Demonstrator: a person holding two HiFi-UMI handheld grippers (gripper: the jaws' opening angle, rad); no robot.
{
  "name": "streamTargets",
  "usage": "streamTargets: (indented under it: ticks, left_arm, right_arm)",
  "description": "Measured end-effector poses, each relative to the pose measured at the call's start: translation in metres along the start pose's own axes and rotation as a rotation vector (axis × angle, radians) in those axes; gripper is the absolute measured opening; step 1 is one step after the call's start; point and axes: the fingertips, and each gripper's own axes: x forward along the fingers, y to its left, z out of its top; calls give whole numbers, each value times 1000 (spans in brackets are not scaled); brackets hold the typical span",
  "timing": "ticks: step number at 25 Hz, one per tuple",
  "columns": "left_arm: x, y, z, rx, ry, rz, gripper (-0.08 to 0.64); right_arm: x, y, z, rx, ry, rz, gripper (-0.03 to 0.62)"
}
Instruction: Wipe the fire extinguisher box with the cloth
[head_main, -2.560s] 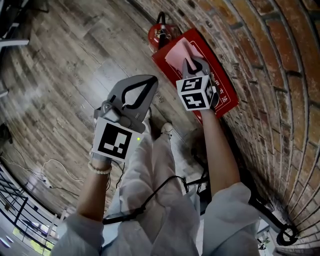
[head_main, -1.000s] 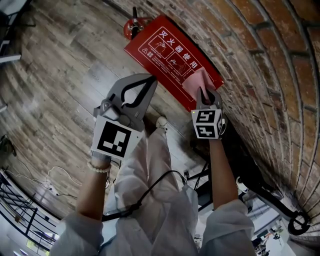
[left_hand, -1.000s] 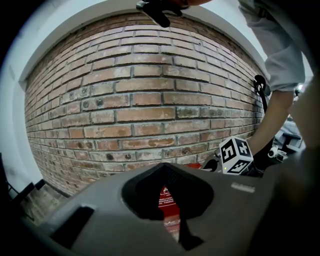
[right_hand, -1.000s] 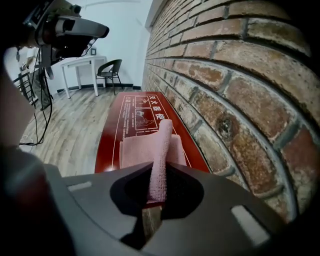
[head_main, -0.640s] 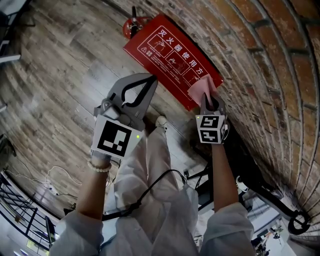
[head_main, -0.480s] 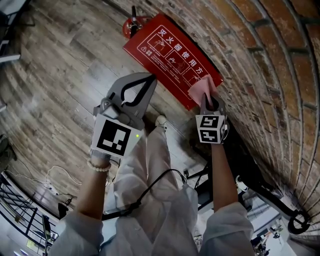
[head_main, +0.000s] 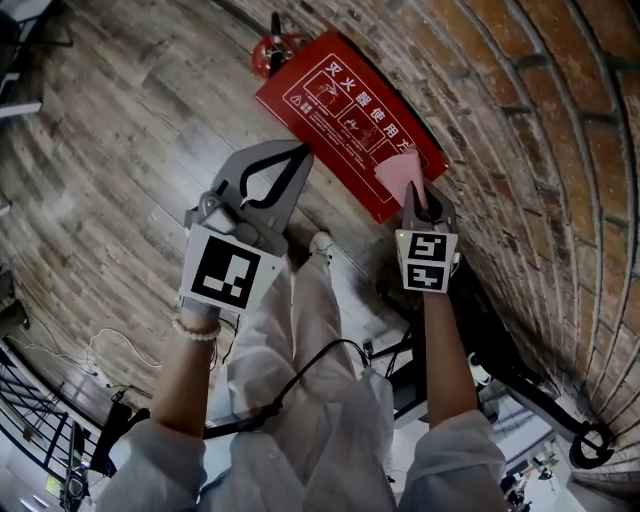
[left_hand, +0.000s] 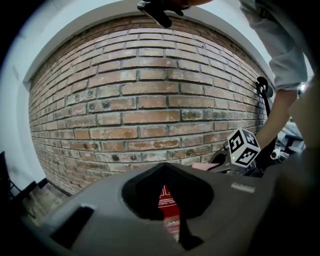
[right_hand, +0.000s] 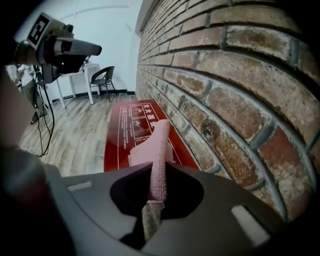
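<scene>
- Only the top and valve of the red extinguisher (head_main: 274, 48) show beyond the far end of the fire extinguisher box (head_main: 335, 95); the rest is hidden.
- In your left gripper view, the box is only a red sliver (left_hand: 168, 201) seen through the gripper's opening. Your right sleeve is cut off at the upper right.
- From above, the marker cube covers most of your right gripper (head_main: 414, 196). I cannot tell whether the cloth (head_main: 397, 170) presses on the box or only hangs over it.
- Your right gripper (right_hand: 151, 212) is clenched on the pink cloth (right_hand: 158, 150), which stands edge-on in a narrow fold out of the jaws.
- Your left gripper (head_main: 301, 150) is closed on nothing, held over the floor (head_main: 120, 130) to the left of the box and clear of it.
- 2.6 s ago the cloth lay over the middle of the box's face, close to the extinguisher. Now it sits at the near right corner, beside the brick wall (head_main: 520, 110). Over the last half second it has barely shifted, and your left gripper has kept its pose.
- The box is a flat, glossy red rectangle with white printed characters and diagrams, lying along the foot of the wall.
- The cloth has a fine woven, nubbly texture.
- The wall is rough red-brown brick with pale mortar, and the floor is grey-brown wood-grain planks.
</scene>
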Motion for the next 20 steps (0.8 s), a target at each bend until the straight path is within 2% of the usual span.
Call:
streamTargets:
  ticks: [10,20]
  left_arm:
    - [-23,35,-13,-33,13,66,-2]
    - [-47,64,-35,-57,28,107,-2]
  right_arm:
    - [8,58,115,-53,-199,118,18]
    - [52,142,189,-65,-264,265,18]
